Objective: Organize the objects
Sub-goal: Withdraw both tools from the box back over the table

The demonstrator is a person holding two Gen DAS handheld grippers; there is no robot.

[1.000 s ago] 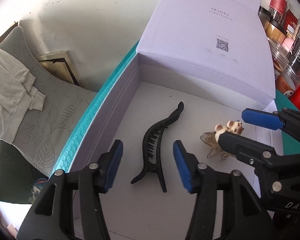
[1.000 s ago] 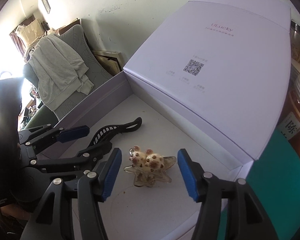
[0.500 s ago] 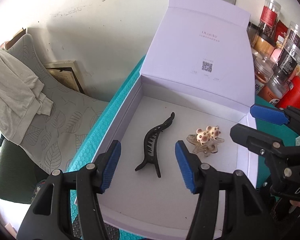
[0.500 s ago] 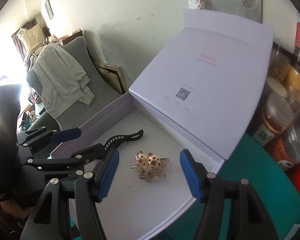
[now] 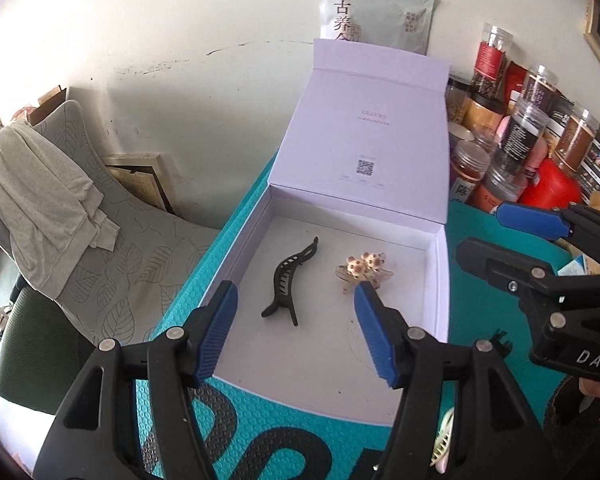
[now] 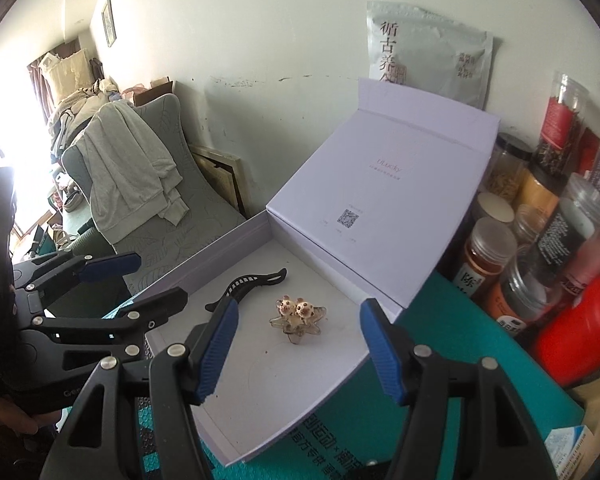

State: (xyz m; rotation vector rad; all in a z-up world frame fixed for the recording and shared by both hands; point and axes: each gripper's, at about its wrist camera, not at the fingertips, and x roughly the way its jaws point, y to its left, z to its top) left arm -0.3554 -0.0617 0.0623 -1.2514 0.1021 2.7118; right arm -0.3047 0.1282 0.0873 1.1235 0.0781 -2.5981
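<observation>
The open white box (image 5: 436,280) sits on the teal mat (image 5: 260,432), lid (image 5: 364,140) standing up at its far side against the jars (image 5: 512,152), and everything here is placed from that box. Both task things lie on its floor: the black hair clip (image 5: 286,282) toward the box's left wall, the star-shaped clip with two little animal figures (image 5: 362,272) just beside it toward the right wall, the two apart. The left gripper (image 5: 296,330) hangs above the box's near edge with nothing between its blue pads, its jaws having just widened; the right gripper (image 6: 296,354) hangs likewise empty and parted over the near right part of the box. The black clip lies ahead of and below the left gripper, the nearer of the two to it; its long axis runs from the box's near edge toward the lid, thin tail pointing lidward. The star clip lies straight ahead of the right gripper and has no clear long axis.
</observation>
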